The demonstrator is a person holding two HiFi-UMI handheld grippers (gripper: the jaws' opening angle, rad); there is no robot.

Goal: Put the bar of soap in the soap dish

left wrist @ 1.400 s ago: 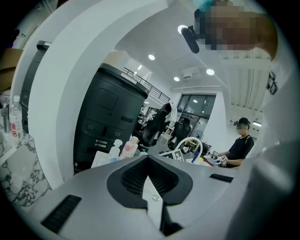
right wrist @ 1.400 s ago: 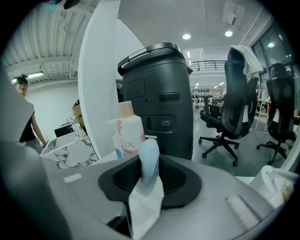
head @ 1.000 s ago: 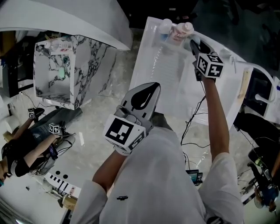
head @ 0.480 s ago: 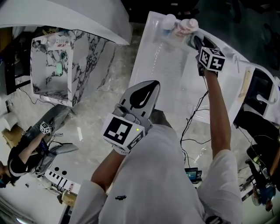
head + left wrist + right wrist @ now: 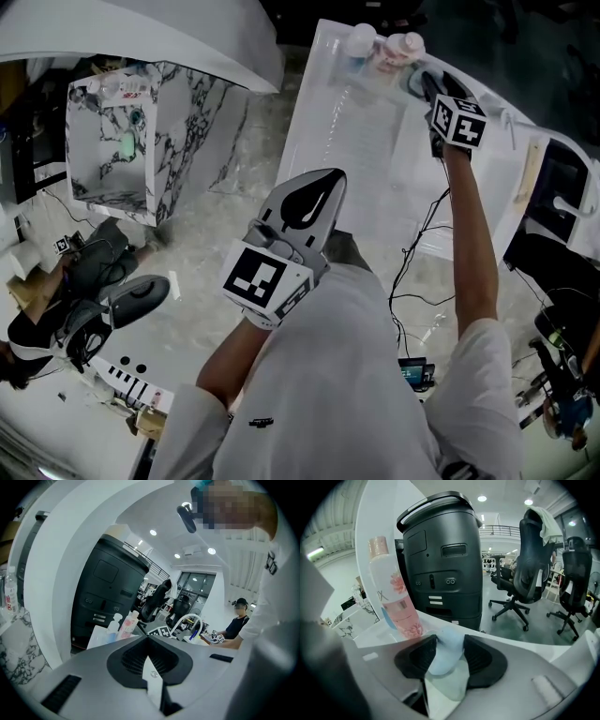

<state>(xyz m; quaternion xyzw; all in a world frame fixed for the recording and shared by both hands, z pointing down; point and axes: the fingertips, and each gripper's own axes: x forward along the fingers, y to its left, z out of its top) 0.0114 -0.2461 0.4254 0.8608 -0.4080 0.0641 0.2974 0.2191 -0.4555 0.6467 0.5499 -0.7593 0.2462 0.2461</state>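
Nearest, the left gripper (image 5: 322, 190) hovers short of the white bench (image 5: 356, 178), its jaws closed on nothing. At the bench's far edge, the right gripper (image 5: 450, 640) has just been opening its jaws. They now stand loose around the pale blue bar of soap (image 5: 445, 658), just beside a pink bottle (image 5: 396, 602).

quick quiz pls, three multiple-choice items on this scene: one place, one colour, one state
1. In the right gripper view, the pink bottle stands: A right of the jaws; B left of them; C between them.
2. The soap is: A red; B black; C pale blue.
3. The left gripper is: A shut, empty; B wide open; C holding a bottle.
1 B: it rises at that view's left.
2 C: that colour shows between the right gripper jaws, which have just been opening.
3 A: its pads meet, nothing between.
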